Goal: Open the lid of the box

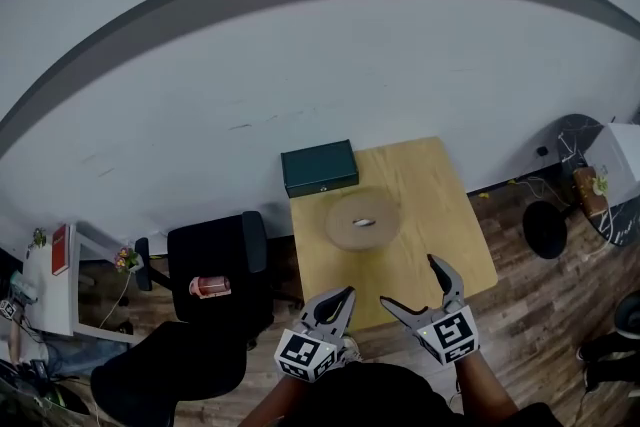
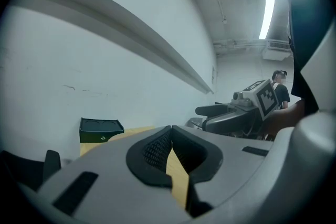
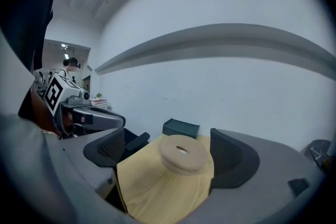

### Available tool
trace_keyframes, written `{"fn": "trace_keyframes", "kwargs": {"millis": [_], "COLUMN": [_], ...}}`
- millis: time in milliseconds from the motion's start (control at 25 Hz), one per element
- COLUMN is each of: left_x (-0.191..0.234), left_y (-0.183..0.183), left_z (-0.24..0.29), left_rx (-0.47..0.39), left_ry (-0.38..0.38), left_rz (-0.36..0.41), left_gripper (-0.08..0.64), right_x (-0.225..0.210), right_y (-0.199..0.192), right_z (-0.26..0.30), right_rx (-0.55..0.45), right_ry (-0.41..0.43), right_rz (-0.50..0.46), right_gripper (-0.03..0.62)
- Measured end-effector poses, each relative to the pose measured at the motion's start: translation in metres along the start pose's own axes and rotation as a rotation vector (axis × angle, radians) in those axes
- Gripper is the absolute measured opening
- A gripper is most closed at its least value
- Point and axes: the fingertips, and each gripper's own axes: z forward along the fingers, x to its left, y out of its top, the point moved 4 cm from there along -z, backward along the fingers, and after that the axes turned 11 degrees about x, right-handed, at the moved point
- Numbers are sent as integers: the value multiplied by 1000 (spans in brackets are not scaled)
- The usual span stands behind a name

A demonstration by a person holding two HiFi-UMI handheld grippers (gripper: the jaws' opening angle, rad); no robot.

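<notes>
approach stage, i judge: over the table's [image 1: 445, 215] near edge the left gripper [image 1: 340, 298] hangs with jaws closed on nothing and the right gripper [image 1: 408, 280] with jaws wide apart, empty. a round tan disc [image 1: 363, 221] sits mid-table, in the path. the green box [image 1: 319, 167] lies shut at the table's far left corner; the next move means reaching past the disc to its lid.

Even, soft indoor light; ceiling tube [image 2: 268, 17] glares; strong fisheye bending, dark corners

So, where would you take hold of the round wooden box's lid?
Probably by its rim on the near side, coming from above: the lid is a flat, level disc whose edge seems to stick out all round. The open right hand-held gripper points at it.
</notes>
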Motion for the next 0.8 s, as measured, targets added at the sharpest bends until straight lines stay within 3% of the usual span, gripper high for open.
{"fn": "trace_keyframes", "kwargs": {"millis": [360, 600, 800], "left_x": [49, 70, 79], "left_y": [-11, -17, -16], "left_z": [-10, -9, -4], "left_rx": [19, 26, 20], "left_ry": [46, 111, 159], "left_rz": [-39, -93, -122], "left_gripper": [20, 20, 20], "right_x": [1, 1, -6], "right_y": [1, 0, -6], "right_z": [64, 108, 148], "right_rx": [88, 111, 181], "right_ry": [106, 291, 374], "right_rz": [-43, -96, -162], "right_gripper": [514, 514, 512]}}
